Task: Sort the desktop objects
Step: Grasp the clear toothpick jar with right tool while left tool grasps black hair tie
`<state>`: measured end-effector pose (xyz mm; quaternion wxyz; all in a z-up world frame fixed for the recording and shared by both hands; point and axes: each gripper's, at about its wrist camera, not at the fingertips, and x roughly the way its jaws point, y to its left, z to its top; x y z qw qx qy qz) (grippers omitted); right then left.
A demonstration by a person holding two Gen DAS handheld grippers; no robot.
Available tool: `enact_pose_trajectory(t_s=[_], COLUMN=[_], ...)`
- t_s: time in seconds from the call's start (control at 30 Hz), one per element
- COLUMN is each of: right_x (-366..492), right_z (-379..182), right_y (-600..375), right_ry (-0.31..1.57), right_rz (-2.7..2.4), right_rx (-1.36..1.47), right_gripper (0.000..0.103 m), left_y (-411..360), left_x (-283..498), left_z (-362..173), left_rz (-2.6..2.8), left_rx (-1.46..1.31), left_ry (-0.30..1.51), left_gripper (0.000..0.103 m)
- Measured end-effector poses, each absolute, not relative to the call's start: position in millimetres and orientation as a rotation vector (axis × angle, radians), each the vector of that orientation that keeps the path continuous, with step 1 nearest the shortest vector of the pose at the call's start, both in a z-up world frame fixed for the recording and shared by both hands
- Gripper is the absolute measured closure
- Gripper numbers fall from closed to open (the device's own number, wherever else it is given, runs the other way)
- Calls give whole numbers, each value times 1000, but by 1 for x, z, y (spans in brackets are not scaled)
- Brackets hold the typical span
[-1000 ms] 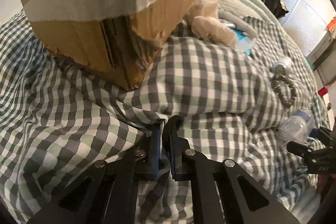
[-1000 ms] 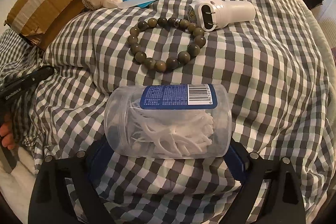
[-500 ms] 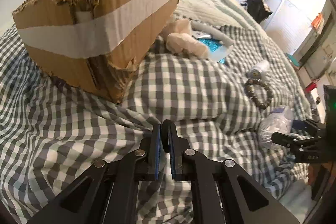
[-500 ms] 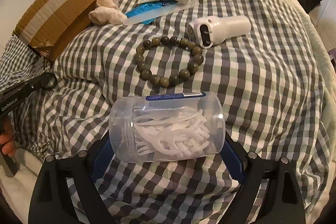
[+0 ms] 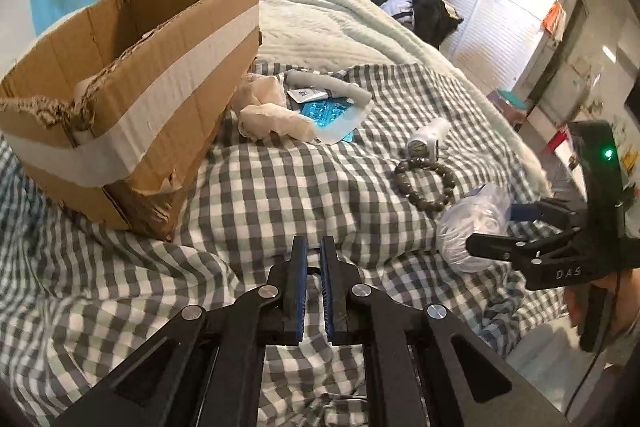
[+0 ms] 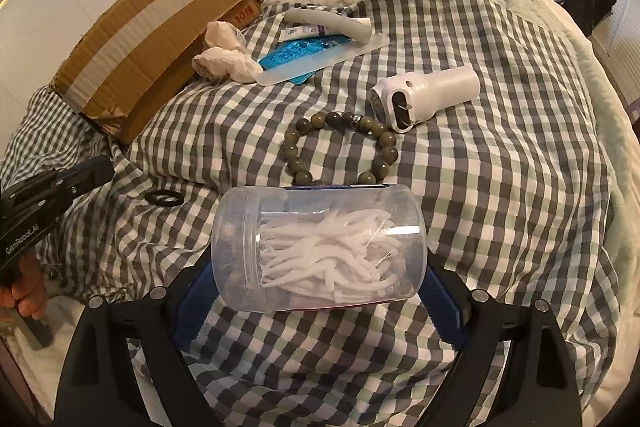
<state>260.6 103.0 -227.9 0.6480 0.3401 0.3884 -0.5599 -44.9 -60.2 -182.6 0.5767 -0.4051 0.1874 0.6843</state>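
The right gripper [image 6: 320,291] has the clear plastic jar [image 6: 318,247] clamped sideways between its blue pads, one pad on the lid end and one on the base — a firm grip, with the jar lifted clear of the checked bedspread [image 6: 500,187]. Inside it, a tangle of white floss picks. Just beyond the jar lies the bead bracelet [image 6: 340,151], a loose ring on the cloth, and touching its far side is the white handheld device [image 6: 424,101], lying flat with its slotted head toward the camera.

Further back, a blue blister pack [image 6: 304,53] sits on a clear sleeve, with a small white tube [image 6: 300,33] and a curved grey piece [image 6: 328,21] behind it. Two crumpled cream cloths [image 6: 224,61] rest against the side of the cardboard box [image 6: 160,39], open at the top and banded with pale tape.

Over to the left gripper [image 5: 313,255] — clenched, fingers nearly together, nothing between them, hanging above a fold in the bedspread near the box's torn corner. From this side the jar [image 5: 472,227] shows at the right, held up in the other gripper. A small black ring [image 6: 164,199] lies on the cloth near the left gripper's tip, and a hand [image 6: 24,287] grips that tool's handle at the left edge.
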Motion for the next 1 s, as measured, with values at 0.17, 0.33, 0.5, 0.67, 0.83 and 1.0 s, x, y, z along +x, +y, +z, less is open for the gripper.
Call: enact_pose_trajectory(t_s=[0.17,0.33,0.5,0.67,0.83,1.0], right_x=[259,259,258,257,258,260], right_z=[-231,-235,-238,-239,-238,-233], right_y=[102,102,102,102,103,103], right_ry=[886,893,897,904,912,912], right_rz=[-1266,-1256,-1251,-1248,-1245,-1233], right_rx=[793,804,814,813,797,768], right_gripper=[13,13,13,13,13,13], left_y=[-59,-51,-46,-34,-37,-45], left_x=[-58,-50,-40,-41,-55,-52], left_z=[-201,-226,-229,-250,-258,-241], left_rz=[1600,1525,1501,1492,1477,1473], left_rx=[-1041,-1132,-1110,-1148,-1204,-1132], left_ry=[446,515,523,556,504,489], left_gripper=[96,80,38,49,95,96])
